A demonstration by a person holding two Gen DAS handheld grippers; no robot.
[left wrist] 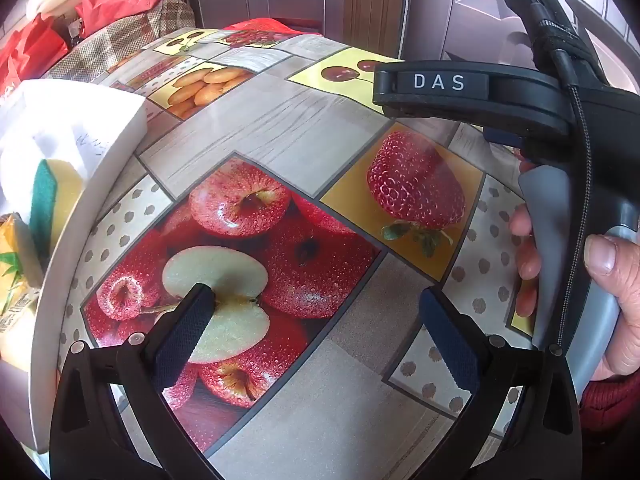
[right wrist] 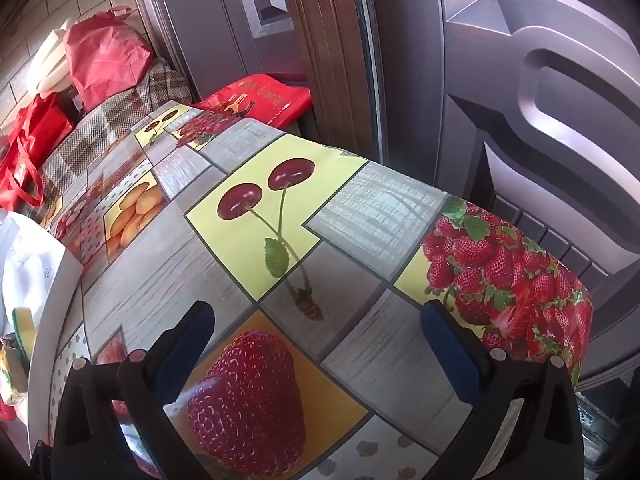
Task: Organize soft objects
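A yellow sponge with a green scouring side (left wrist: 50,196) stands on edge inside a white box (left wrist: 104,184) at the left of the table; the right wrist view shows the sponge (right wrist: 23,322) small at the left edge. My left gripper (left wrist: 316,336) hovers open over the apple print of the tablecloth, nothing between its fingers. My right gripper (right wrist: 318,348) is open too, above a printed strawberry, and holds nothing. In the left wrist view, a hand (left wrist: 612,280) holds the right gripper, whose black finger marked DAS (left wrist: 438,82) reaches in from the right.
A fruit-print cloth (right wrist: 360,352) covers the table and drops over its right edge (right wrist: 560,320) before a dark door. The white box also holds a yellow packet (left wrist: 14,264) and white wrapping (left wrist: 48,140). Red bags (right wrist: 104,52) and a checked cloth lie at the back left.
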